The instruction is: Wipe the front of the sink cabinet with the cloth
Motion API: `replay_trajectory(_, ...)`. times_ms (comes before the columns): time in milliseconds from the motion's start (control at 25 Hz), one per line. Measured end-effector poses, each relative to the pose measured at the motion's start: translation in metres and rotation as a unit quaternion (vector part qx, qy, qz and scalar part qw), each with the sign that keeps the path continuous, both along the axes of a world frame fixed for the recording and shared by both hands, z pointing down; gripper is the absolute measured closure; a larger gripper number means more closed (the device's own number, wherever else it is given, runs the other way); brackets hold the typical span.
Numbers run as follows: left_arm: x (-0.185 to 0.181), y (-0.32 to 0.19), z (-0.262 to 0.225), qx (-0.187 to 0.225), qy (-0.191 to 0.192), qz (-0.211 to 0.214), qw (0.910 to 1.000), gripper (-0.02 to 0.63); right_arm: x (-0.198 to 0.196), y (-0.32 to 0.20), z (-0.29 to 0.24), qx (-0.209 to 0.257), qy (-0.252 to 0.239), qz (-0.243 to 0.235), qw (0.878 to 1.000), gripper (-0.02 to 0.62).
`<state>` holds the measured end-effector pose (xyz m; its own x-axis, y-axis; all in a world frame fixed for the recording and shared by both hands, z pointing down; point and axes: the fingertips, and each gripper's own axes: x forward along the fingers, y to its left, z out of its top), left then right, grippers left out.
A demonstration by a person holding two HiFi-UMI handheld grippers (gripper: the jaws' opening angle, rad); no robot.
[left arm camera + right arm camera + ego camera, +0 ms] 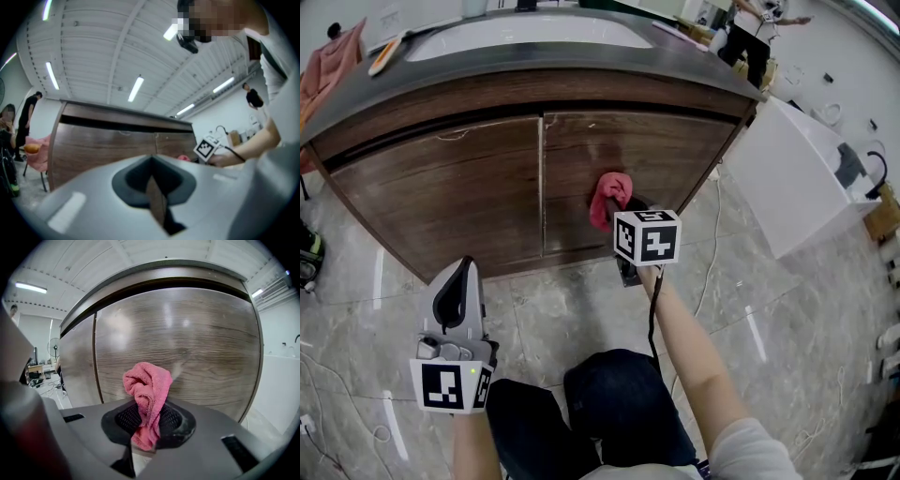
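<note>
Right tool [147,423] clamped on pink cloth [148,389], held at right door of sink cabinet [469,183]; left tool [153,187] closed, empty, low, well apart from cabinet

No readable text, labels or numbers anywhere

You've got the pink cloth [608,194] in your right gripper [622,208], up at the sink cabinet [450,187], low on its right door [675,155]. Your left gripper [456,292] hangs over the floor [572,291], off the cabinet front.
</note>
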<state>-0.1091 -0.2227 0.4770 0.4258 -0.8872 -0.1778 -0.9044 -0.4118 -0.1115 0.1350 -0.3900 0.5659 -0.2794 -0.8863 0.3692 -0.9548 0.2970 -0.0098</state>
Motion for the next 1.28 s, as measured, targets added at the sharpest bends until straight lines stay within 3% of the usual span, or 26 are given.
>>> replay_trajectory(560,0.006,-0.008,0.002,-0.005,-0.008,0.009,0.9999,0.6,0.098,-0.005,0.003,-0.001,0.0,0.088,0.996,0.523)
replay_trajectory(920,0.009,-0.011,0.004,-0.006,-0.009,0.014,0.9998,0.601,0.174,-0.007,0.002,0.002,0.001,0.171,0.985,0.528)
replay_trajectory(1280,0.008,-0.015,0.007,-0.008,-0.007,0.016,0.9998,0.601,0.196,-0.01,0.001,-0.007,0.038,0.169,0.985,0.528)
